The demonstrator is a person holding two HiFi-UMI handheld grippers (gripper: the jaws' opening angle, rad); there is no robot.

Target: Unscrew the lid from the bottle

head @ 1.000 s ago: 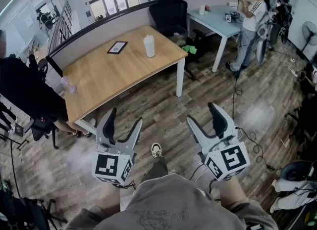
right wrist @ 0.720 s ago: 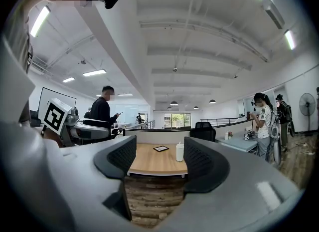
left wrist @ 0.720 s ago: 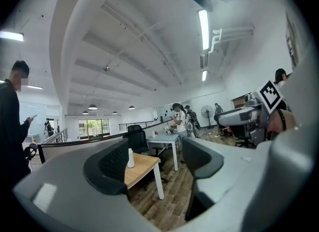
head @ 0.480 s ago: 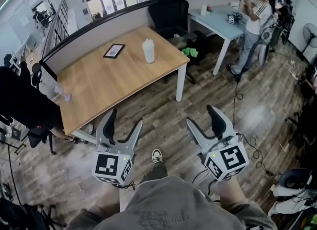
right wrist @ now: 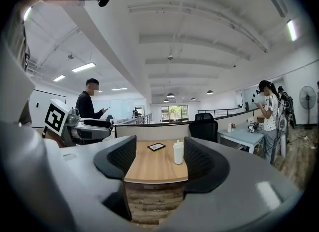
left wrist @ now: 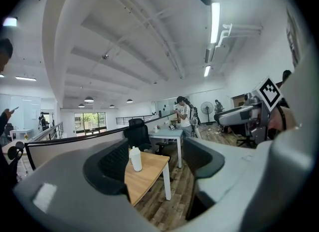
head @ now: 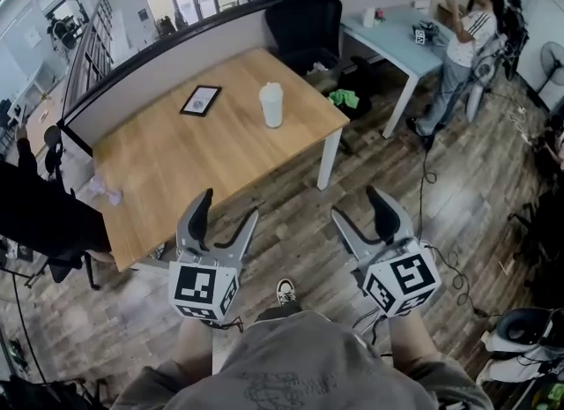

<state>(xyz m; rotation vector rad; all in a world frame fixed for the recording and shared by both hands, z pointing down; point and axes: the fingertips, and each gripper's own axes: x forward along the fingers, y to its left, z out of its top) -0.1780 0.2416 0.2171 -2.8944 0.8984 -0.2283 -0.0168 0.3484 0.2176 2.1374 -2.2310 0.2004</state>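
A white bottle with a white lid [head: 271,104] stands upright on the far right part of a wooden table [head: 176,161]. It is well ahead of both grippers and nothing touches it. My left gripper [head: 227,214] hangs over the floor near the table's front edge. Its jaws have just been opening a little, and nothing is between them. My right gripper [head: 359,210] is open and empty over the floor, right of the table. The bottle [left wrist: 135,159] shows far off between the left jaws and, as the bottle [right wrist: 178,152], between the right jaws.
A black framed tablet [head: 201,100] lies left of the bottle, and a pinkish thing [head: 106,190] sits near the table's left edge. A black chair [head: 304,20] and a pale blue desk [head: 397,33] stand behind. One person [head: 463,38] stands far right, another [head: 44,214] at the left.
Both grippers have moved forward toward the table. The table and bottle now sit lower and nearer in the head view. The dark-clothed person at the left has slid further out of the picture.
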